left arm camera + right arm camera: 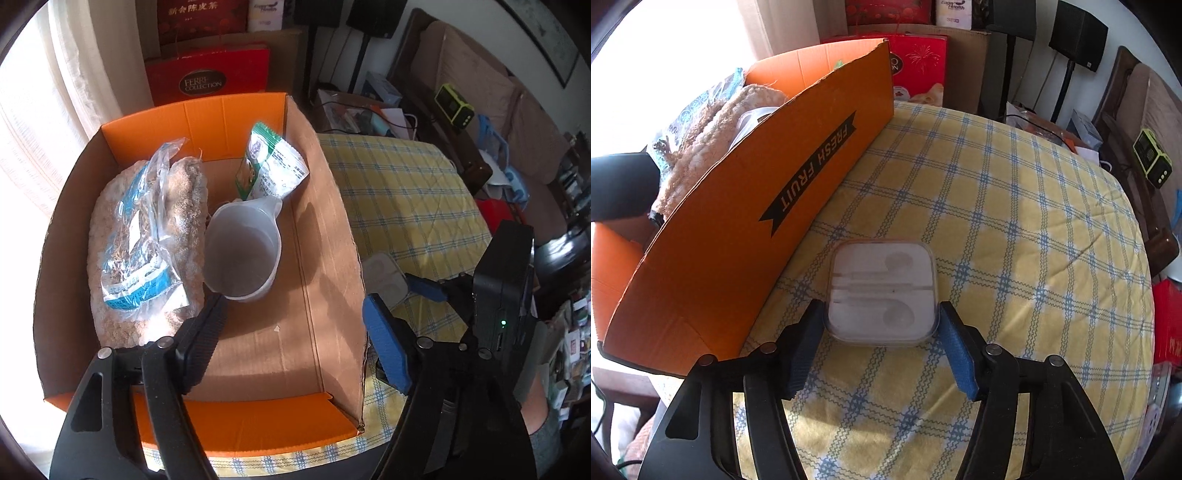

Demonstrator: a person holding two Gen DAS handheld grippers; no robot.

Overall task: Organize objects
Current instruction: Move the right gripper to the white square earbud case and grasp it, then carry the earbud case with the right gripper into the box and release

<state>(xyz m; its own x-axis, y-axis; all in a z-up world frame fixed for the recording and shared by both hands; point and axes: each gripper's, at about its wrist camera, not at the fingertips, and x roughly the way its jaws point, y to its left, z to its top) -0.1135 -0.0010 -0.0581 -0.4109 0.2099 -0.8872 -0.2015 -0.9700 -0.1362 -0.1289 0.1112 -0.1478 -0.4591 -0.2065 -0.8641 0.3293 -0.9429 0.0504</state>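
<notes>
While the left tool (291, 321) hangs wide and empty over the orange box (713, 236), the right tool (881, 343) straddles the earphone case (882, 291) on the checked surface (1015, 221), fingers not visibly clamped. Next likely: close, lift, carry into the box.

The box (746, 206) is orange outside with a black banner lettered in orange, and in the left wrist view its end flaps are orange while its floor and long walls (325, 236) are plain brown card. Inside lie a beige woolly cloth (184, 206), a clear bag (140, 236) printed in blue and white, a green-and-white packet (273, 166) and a translucent white cup (242, 251). The tablecloth (1015, 229) is yellow, checked with blue and white lines, the earphone case (882, 291) on it is clear over white, and the gripper pads (960, 354) are blue on black frames.
</notes>
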